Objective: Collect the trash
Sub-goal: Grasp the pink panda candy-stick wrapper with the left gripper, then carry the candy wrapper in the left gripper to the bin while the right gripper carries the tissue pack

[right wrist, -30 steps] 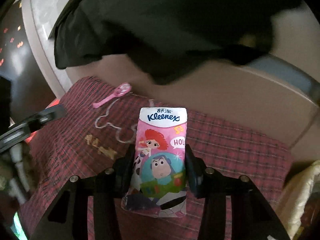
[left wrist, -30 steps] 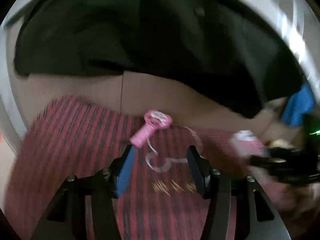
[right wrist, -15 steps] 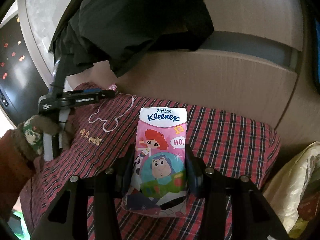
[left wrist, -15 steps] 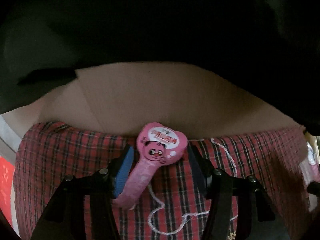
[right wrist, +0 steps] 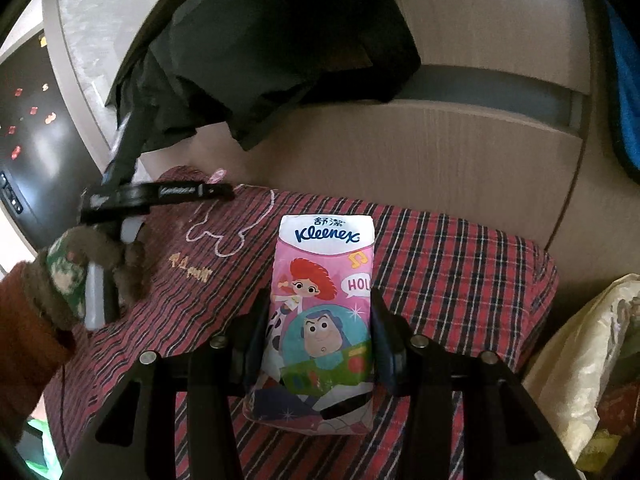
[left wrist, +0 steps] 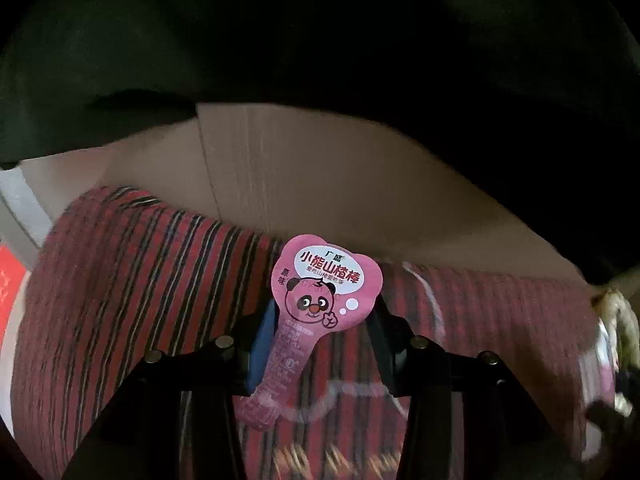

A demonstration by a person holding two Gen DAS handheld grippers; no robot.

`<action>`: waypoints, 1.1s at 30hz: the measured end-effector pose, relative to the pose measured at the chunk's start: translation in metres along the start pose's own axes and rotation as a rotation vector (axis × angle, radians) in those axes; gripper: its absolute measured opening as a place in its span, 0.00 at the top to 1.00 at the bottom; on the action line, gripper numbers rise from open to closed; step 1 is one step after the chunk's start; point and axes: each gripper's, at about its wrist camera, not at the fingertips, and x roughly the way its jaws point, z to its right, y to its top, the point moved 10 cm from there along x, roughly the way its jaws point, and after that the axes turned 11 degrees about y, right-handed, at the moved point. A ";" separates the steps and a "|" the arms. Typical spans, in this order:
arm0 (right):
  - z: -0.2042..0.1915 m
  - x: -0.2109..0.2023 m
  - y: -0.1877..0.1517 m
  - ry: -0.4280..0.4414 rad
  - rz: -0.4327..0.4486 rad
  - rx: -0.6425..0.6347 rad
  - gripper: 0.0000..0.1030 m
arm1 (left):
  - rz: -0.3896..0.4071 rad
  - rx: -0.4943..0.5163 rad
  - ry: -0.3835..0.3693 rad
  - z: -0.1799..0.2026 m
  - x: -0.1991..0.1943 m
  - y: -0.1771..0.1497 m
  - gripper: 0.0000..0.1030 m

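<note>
left gripper [left wrist: 320, 328] closing around pink wrapper [left wrist: 316, 320]

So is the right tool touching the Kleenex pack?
Touching. In the right wrist view, both pads of the right tool press against the sides of the Kleenex pack, holding it above the plaid cloth.

Woven cloth on the plaid cover [right wrist: 460, 264], red with dark and white lines, matt and slightly rough. Glossy printed film on the pink wrapper [left wrist: 320, 296], smooth, with a soft shine. Thin printed plastic on the tissue pack [right wrist: 324, 300], glossy and a little creased at the bottom. Matt black plastic on the right gripper [right wrist: 320, 324], with small bright metal screw heads. Matt, limp black fabric on the dark garment [right wrist: 280, 40]. Smooth, pale, wood-like grain on the panel [right wrist: 440, 168], perhaps laminate. Crinkled, half-shiny plastic on the bag [right wrist: 580, 360].
</note>
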 end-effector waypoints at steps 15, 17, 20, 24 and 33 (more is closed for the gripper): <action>-0.048 -0.092 0.008 -0.017 0.135 -0.137 0.59 | 0.238 -0.123 0.049 0.062 -0.208 -0.093 0.56; -0.053 -0.108 0.007 -0.018 0.153 -0.156 0.59 | 0.271 -0.132 0.054 0.072 -0.234 -0.101 0.56; -0.057 -0.133 0.005 -0.033 0.182 -0.186 0.59 | 0.299 -0.155 0.030 0.080 -0.255 -0.103 0.56; -0.051 -0.171 0.000 -0.054 0.221 -0.203 0.59 | 0.348 -0.160 0.022 0.098 -0.281 -0.107 0.56; -0.026 -0.242 -0.012 -0.115 0.302 -0.210 0.59 | 0.429 -0.100 -0.030 0.164 -0.332 -0.113 0.56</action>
